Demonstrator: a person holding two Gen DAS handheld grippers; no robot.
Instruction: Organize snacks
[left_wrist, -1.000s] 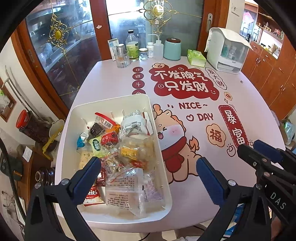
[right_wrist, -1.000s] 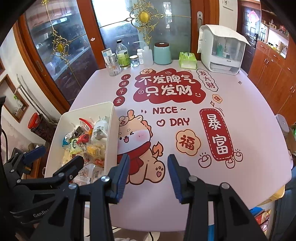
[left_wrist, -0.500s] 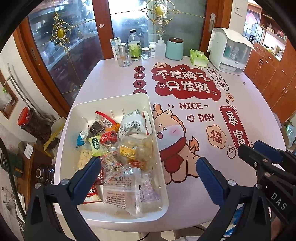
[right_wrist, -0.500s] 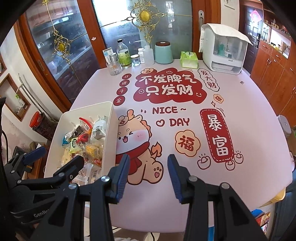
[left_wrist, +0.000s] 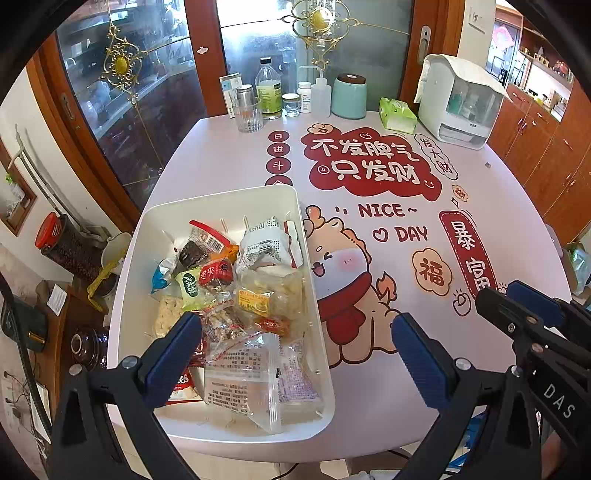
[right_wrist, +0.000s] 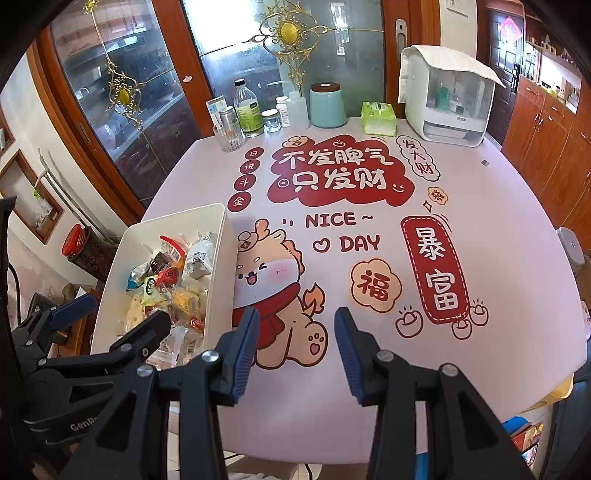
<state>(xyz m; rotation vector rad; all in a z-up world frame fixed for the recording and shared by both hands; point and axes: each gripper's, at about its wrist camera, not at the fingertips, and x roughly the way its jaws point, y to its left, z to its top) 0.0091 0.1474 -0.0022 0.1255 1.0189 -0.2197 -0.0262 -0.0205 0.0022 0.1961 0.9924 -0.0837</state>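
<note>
A white bin (left_wrist: 221, 195) sits on the near left of the table, filled with several snack packets: a clear printed bag (left_wrist: 240, 373), a yellow packet (left_wrist: 255, 300), a red one (left_wrist: 218, 274) and a white one (left_wrist: 263, 244). My left gripper (left_wrist: 295, 354) hovers over the bin's near end, its jaws open wide with nothing gripped. In the right wrist view the bin (right_wrist: 221, 258) is at the left, with the left gripper (right_wrist: 114, 315) above it. My right gripper (right_wrist: 297, 350) hangs over the printed tablecloth beside the bin, partly open and empty.
Along the table's far edge stand a glass (left_wrist: 249, 115), bottles (left_wrist: 269, 91), a teal canister (left_wrist: 349, 96), a green tissue pack (left_wrist: 397, 115) and a white appliance (left_wrist: 458, 103). The table's near edge runs just under both grippers. Wooden cabinets (right_wrist: 546, 147) line the right.
</note>
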